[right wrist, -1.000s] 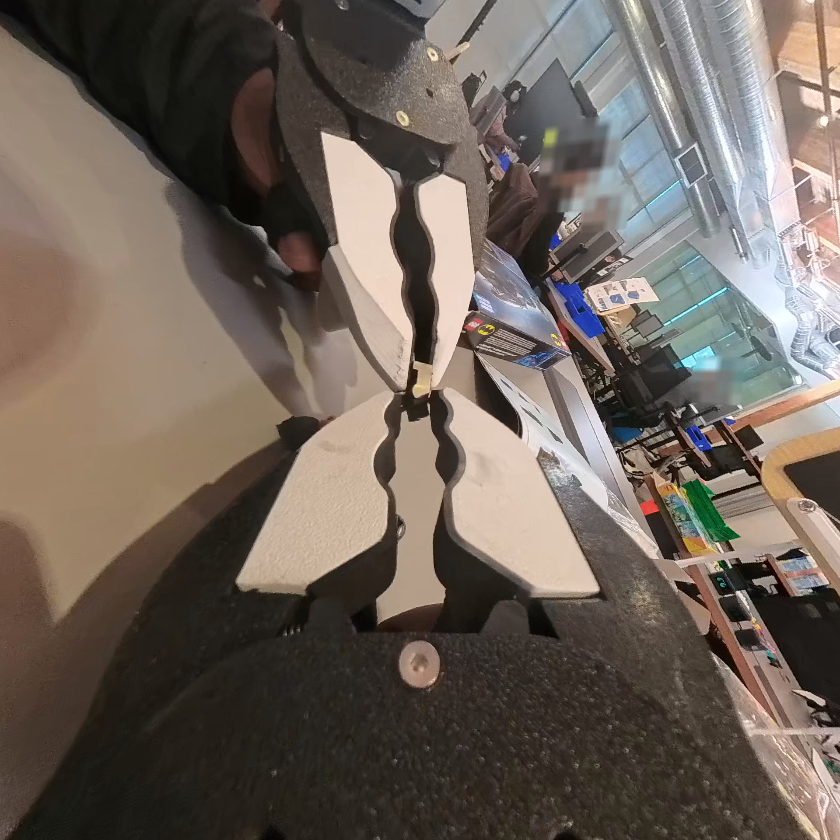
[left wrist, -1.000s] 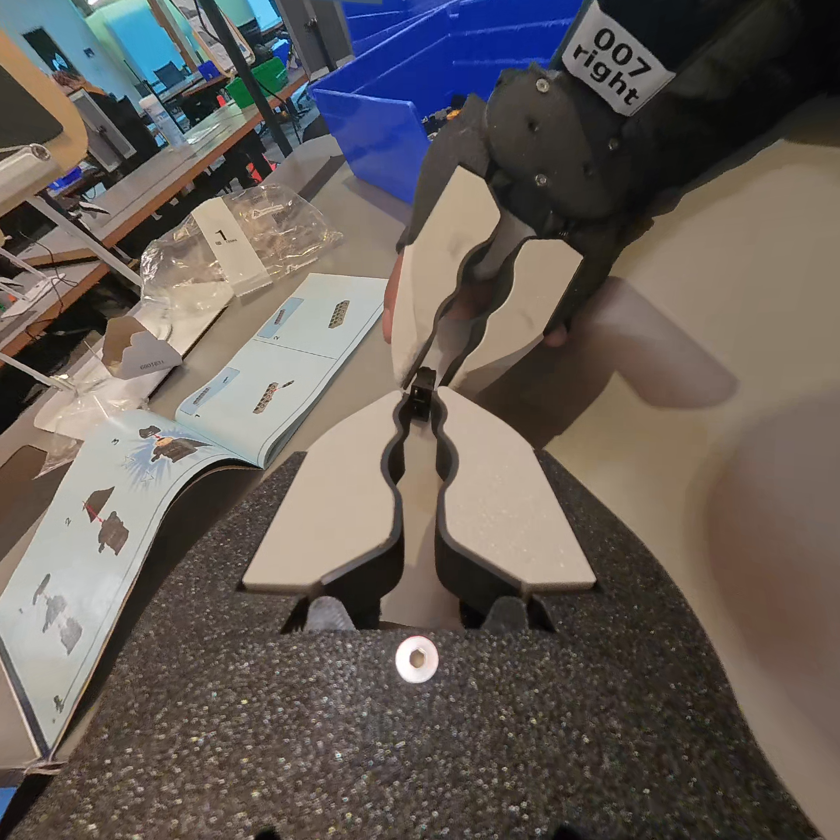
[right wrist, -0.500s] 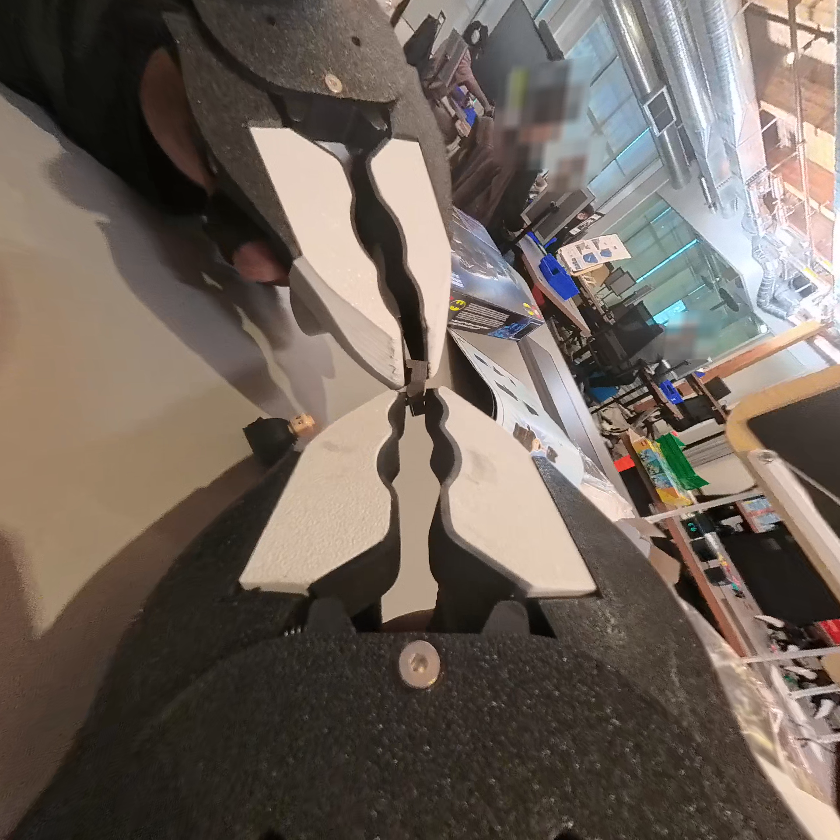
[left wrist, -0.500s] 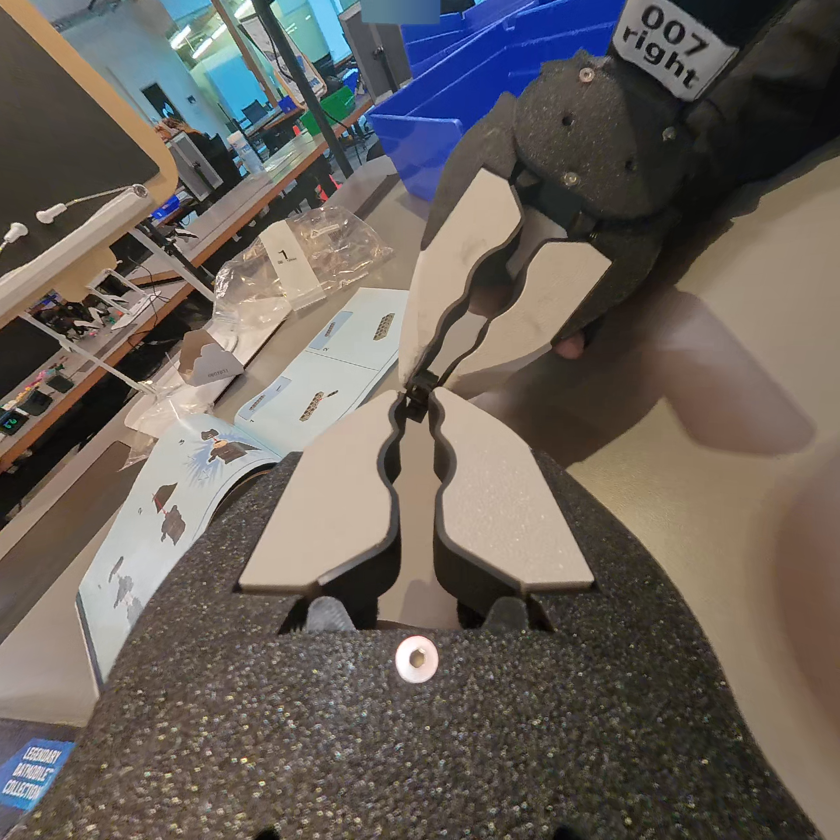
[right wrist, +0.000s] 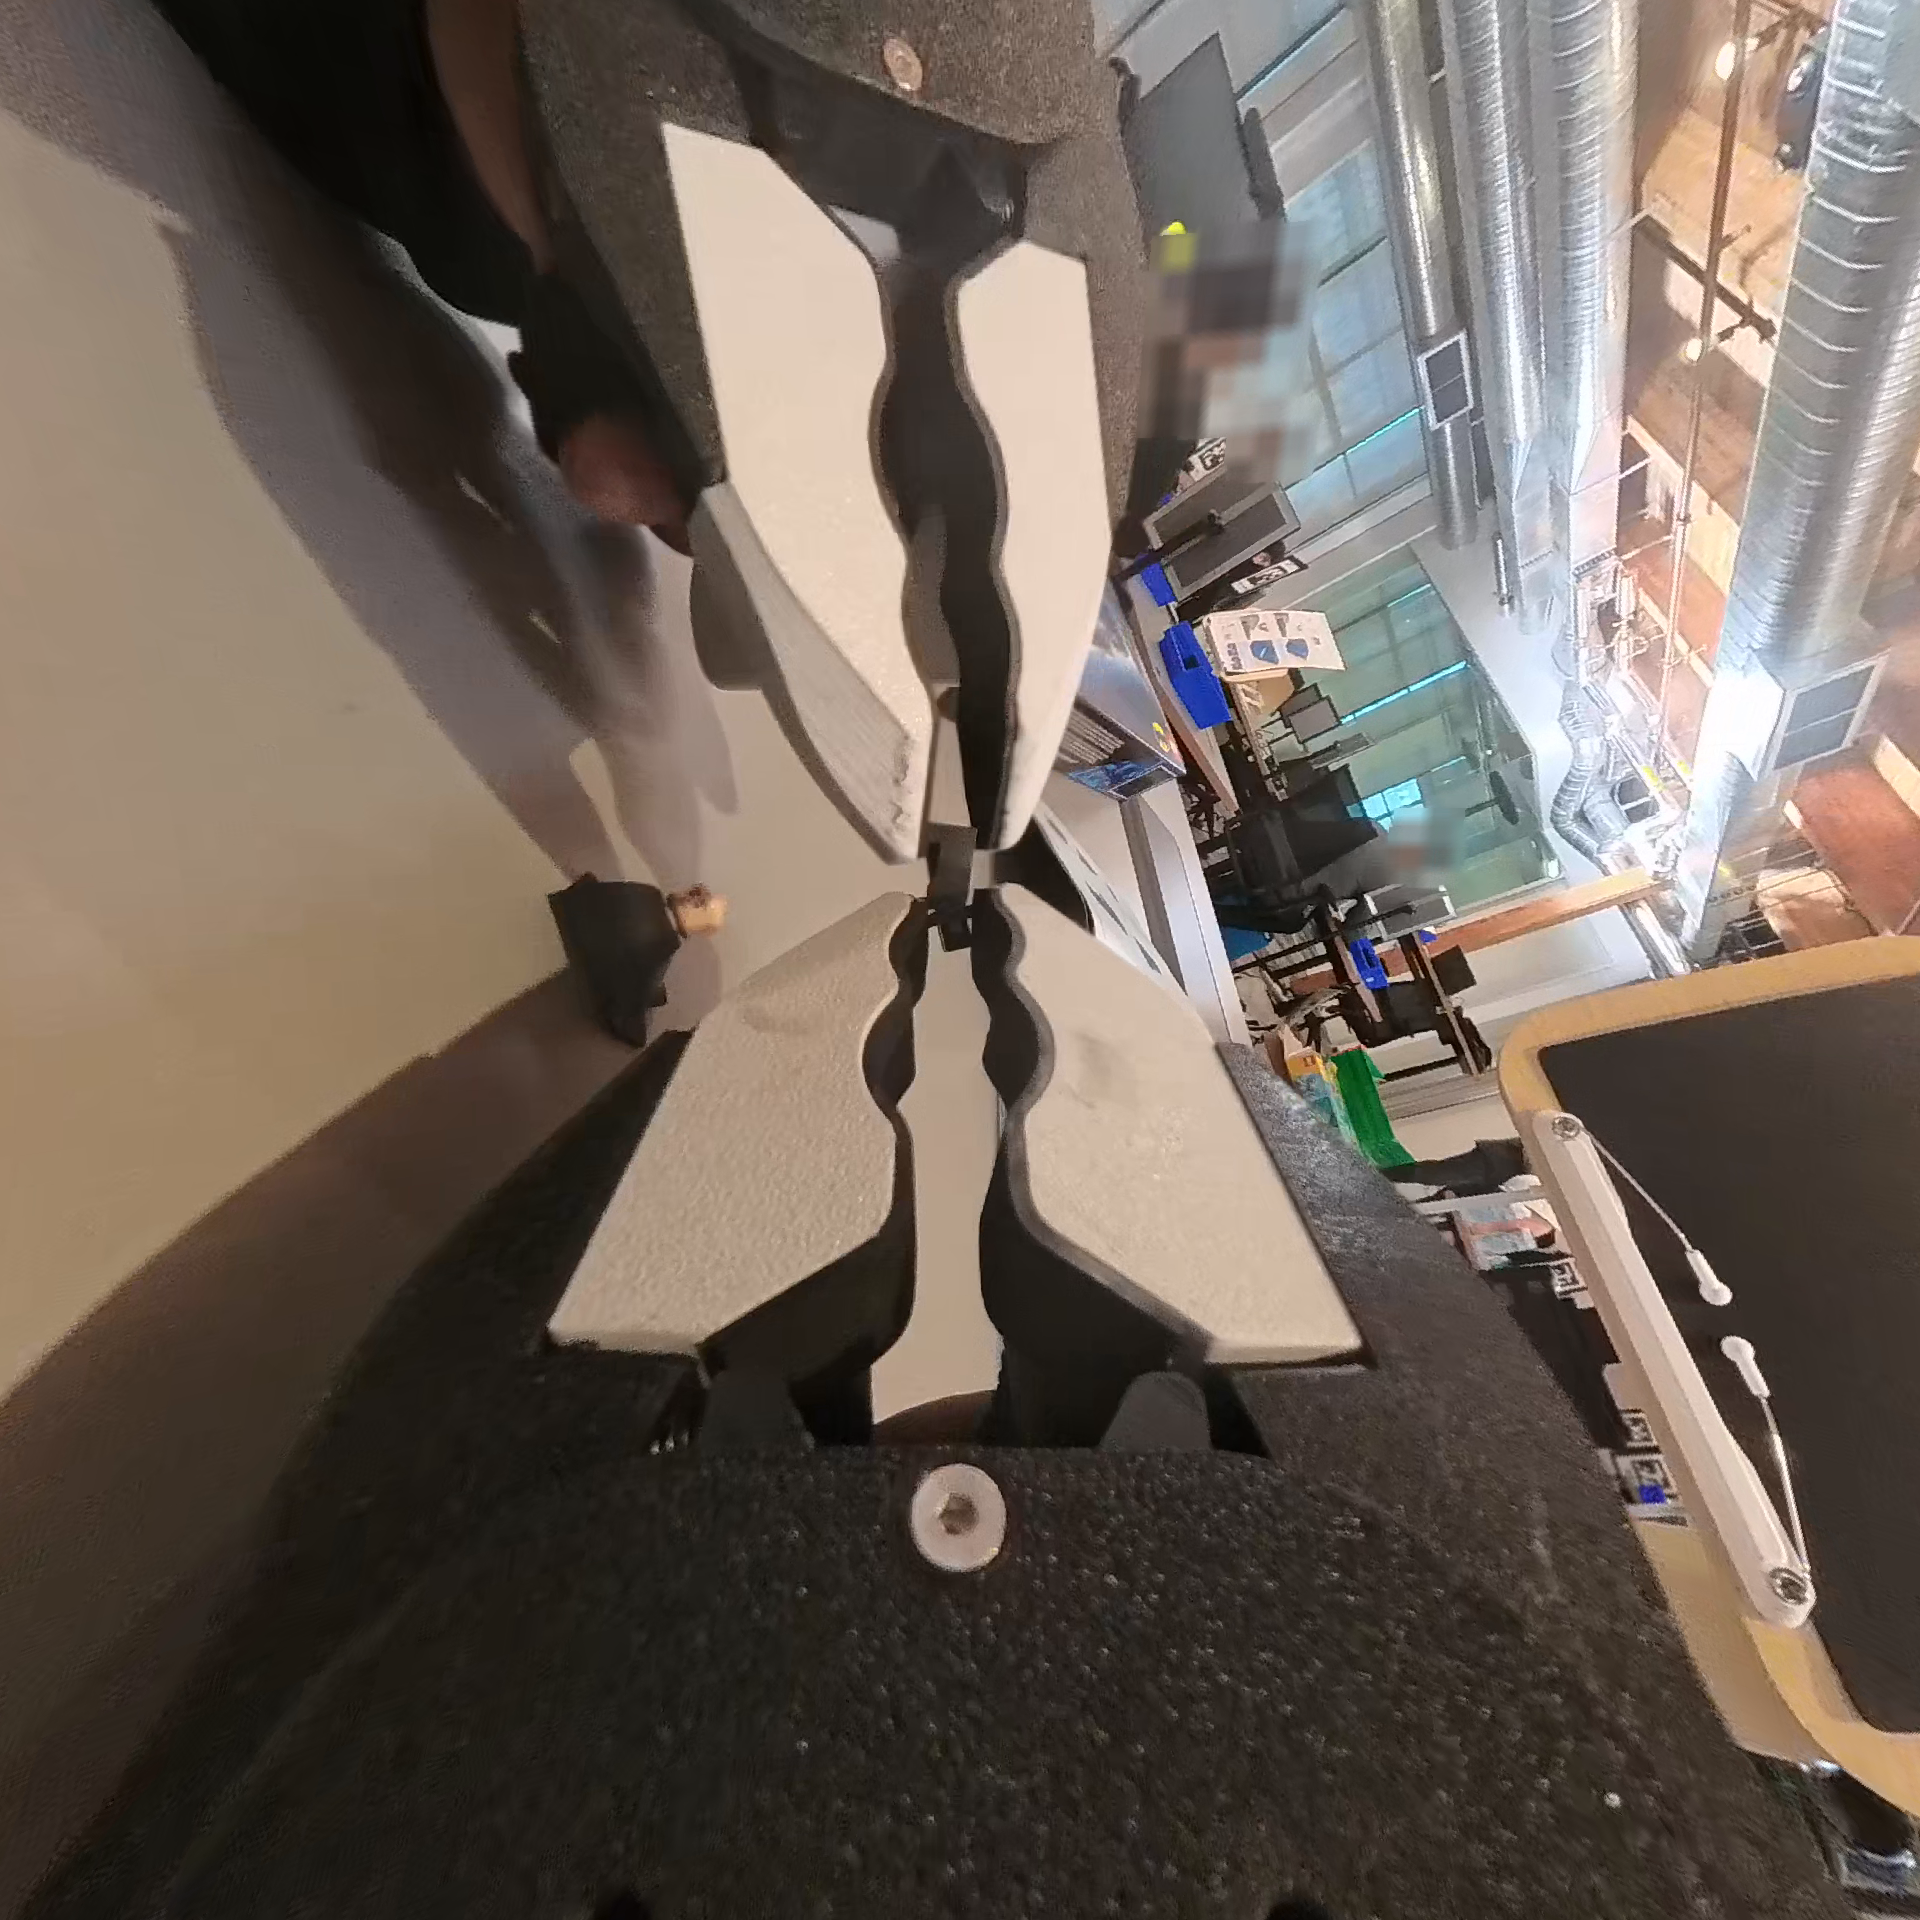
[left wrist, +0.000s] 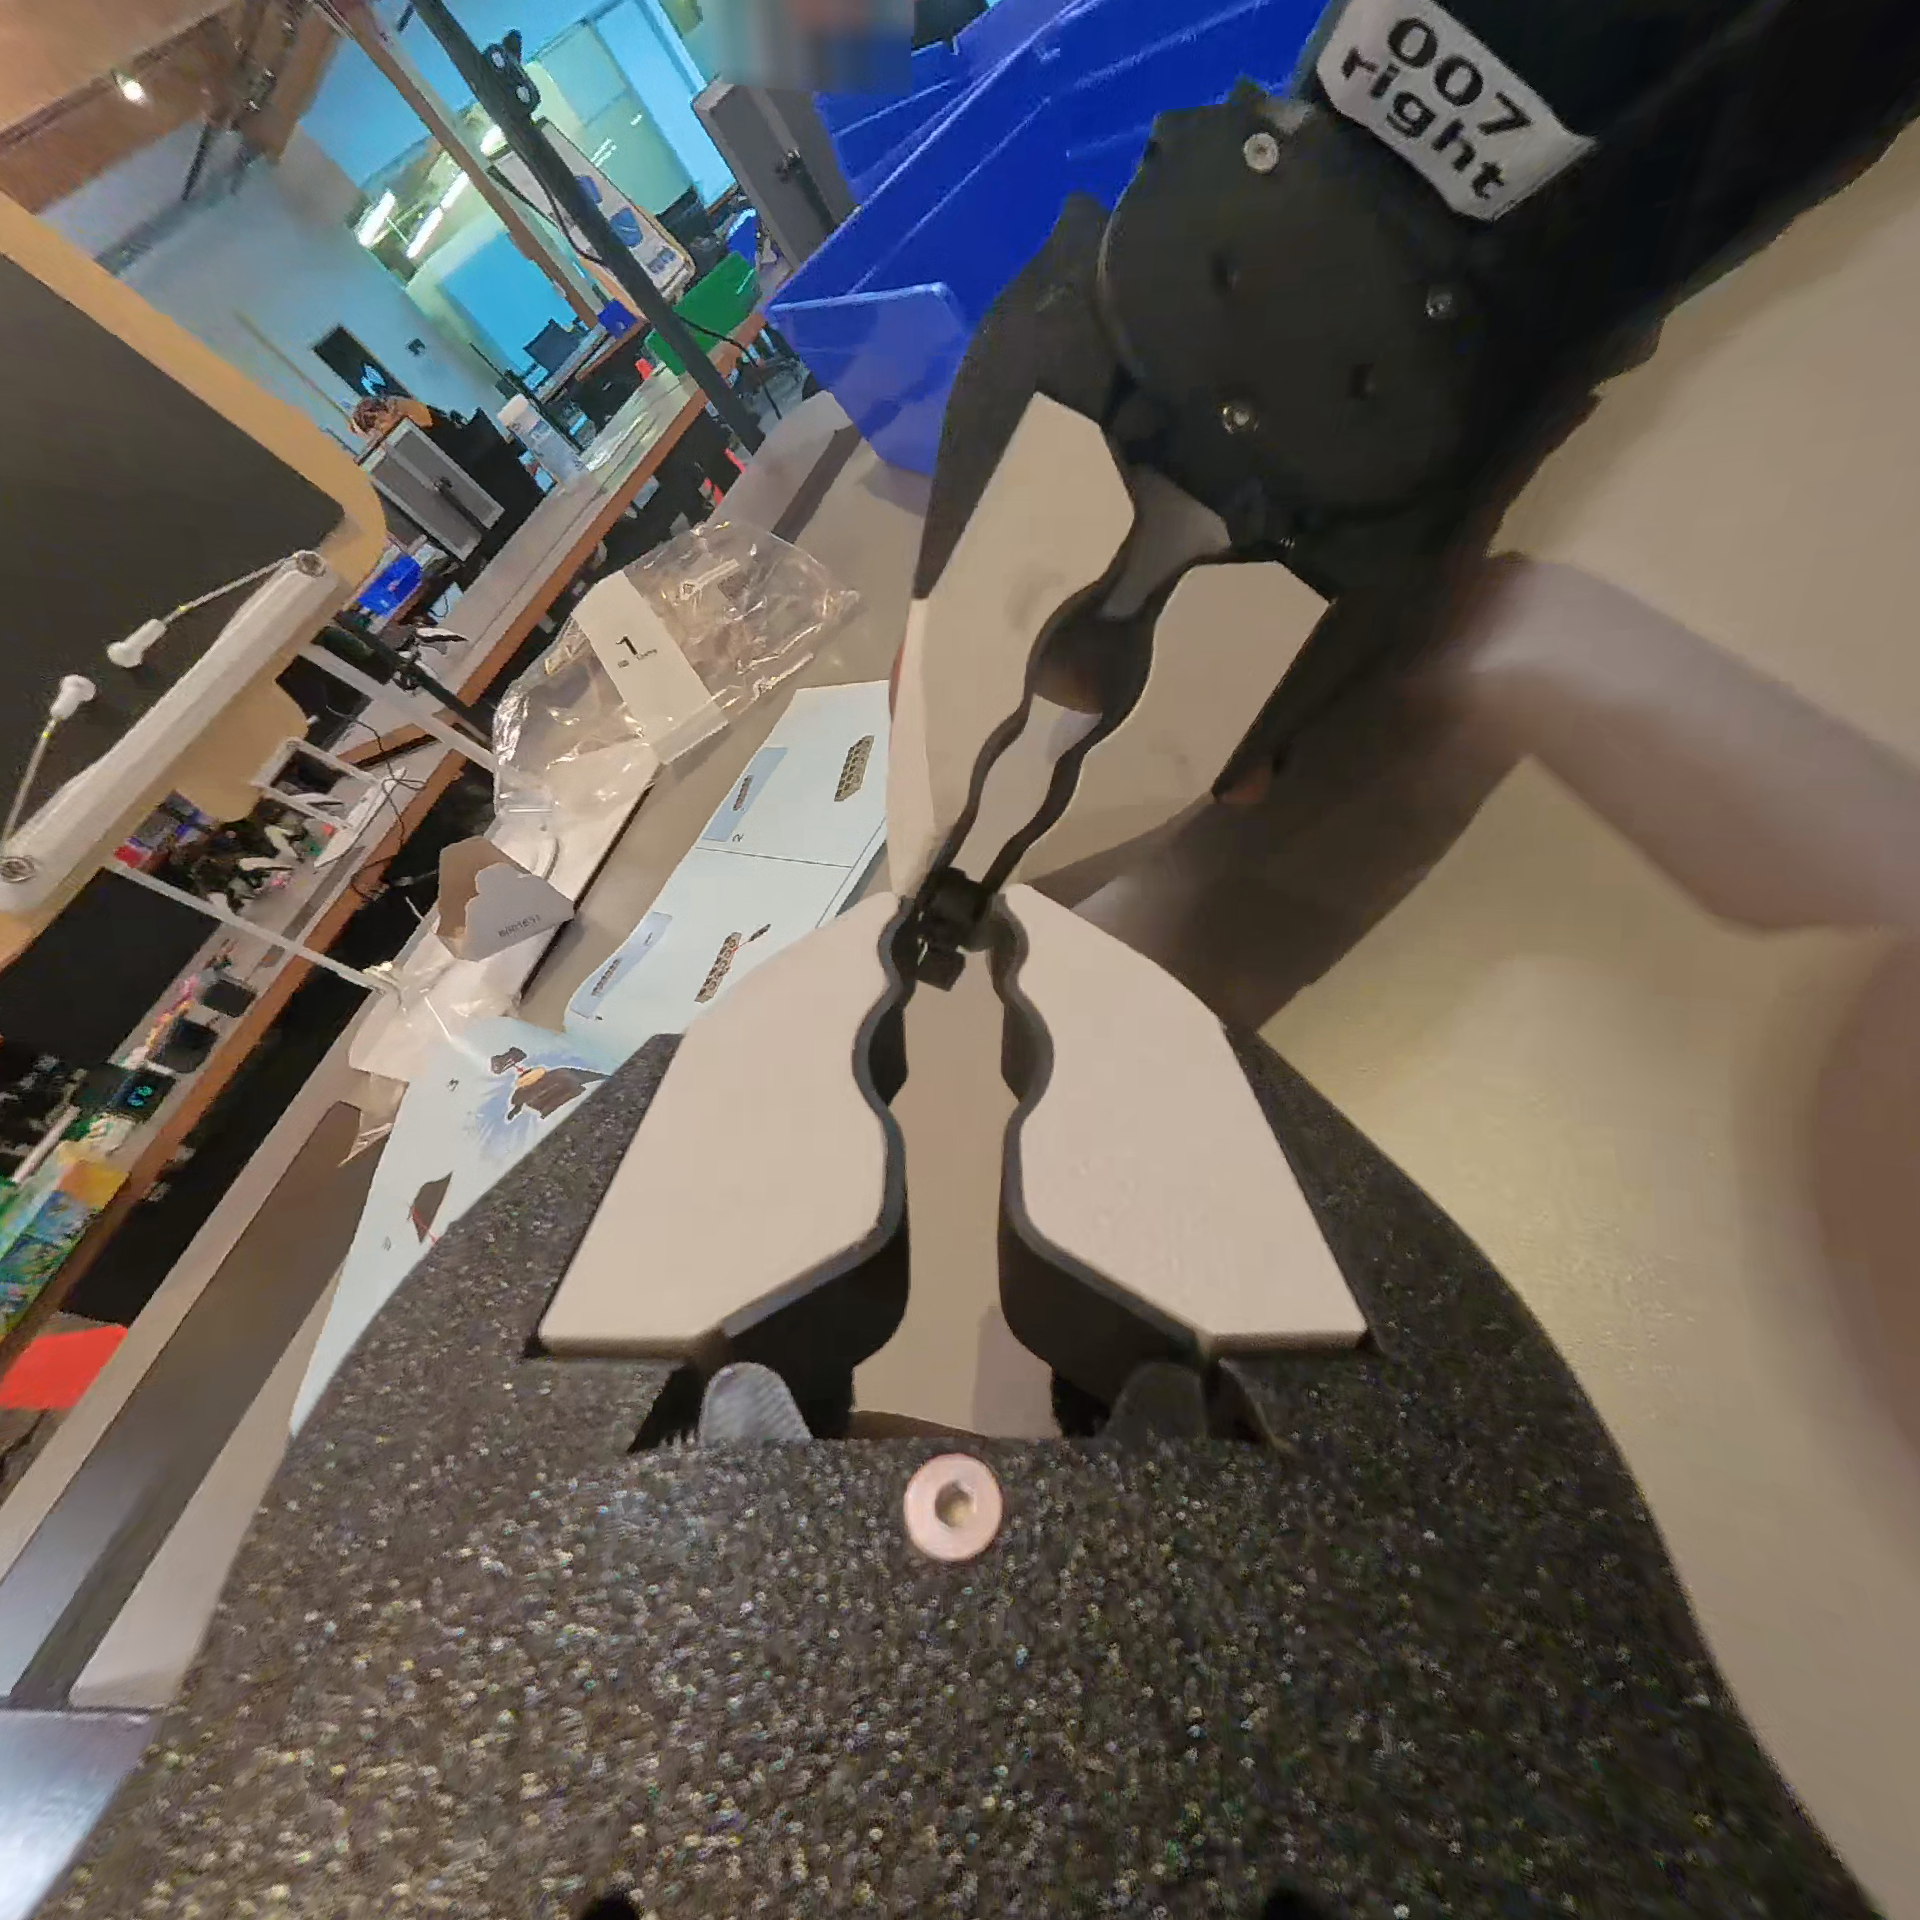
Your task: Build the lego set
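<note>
Left wrist view: left gripper point(left wrist: 951, 925) and right gripper point(left wrist: 961, 883), tip to tip above desk point(left wrist: 1558, 1039), both clamped on small black piece point(left wrist: 948, 920); booklet point(left wrist: 769, 821) leftward.

Each camera sits just behind its own tongs and looks forward along the fingers, low over the desk point(left wrist: 1558, 1091). The left view faces the right tongs point(left wrist: 961, 883) tip to tip, with an instruction booklet point(left wrist: 790, 790) left of them. The right view, rolled sideways, faces the left tongs point(right wrist: 951, 831); both share the meeting fingertips.
</note>
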The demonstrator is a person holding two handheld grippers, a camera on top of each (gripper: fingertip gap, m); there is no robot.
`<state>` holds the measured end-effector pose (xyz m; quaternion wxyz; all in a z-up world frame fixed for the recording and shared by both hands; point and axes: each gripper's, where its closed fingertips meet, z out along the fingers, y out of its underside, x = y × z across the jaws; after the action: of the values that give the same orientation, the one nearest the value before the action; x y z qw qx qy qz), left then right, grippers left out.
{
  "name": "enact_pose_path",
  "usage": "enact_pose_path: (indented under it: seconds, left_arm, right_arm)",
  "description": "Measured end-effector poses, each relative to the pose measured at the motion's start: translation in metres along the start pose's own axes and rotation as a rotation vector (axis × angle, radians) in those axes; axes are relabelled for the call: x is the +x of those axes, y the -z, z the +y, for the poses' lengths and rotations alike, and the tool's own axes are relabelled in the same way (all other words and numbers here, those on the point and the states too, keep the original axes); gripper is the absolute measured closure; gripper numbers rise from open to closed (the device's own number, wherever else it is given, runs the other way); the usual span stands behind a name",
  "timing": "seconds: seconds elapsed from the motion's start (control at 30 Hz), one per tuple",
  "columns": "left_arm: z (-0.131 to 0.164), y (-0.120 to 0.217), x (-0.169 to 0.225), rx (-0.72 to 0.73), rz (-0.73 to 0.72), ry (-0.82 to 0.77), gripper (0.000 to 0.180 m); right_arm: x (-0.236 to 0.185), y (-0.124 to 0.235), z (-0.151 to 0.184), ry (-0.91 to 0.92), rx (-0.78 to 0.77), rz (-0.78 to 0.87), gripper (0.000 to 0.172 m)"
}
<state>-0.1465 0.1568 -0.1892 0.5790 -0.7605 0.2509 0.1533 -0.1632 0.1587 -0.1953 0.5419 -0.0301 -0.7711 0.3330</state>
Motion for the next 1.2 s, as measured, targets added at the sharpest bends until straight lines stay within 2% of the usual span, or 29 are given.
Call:
enact_pose_path:
  seconds: [0.4, 0.73, 1.2]
  left_arm:
    - [-0.0007, 0.0005, 0.0012, -0.005, 0.004, -0.021, 0.173]
    - [0.0040, -0.0008, -0.0018, -0.031, 0.000, -0.007, 0.151]
    - [0.0024, -0.0008, -0.0015, -0.035, -0.045, -0.120, 0.164]
  right_arm:
    - [0.0038, 0.0009, 0.0002, -0.061, 0.009, -0.003, 0.163]
    - [0.0034, 0.0040, -0.0053, -0.065, 0.047, -0.006, 0.163]
    - [0.0061, 0.0042, -0.0049, -0.122, 0.043, -0.010, 0.163]
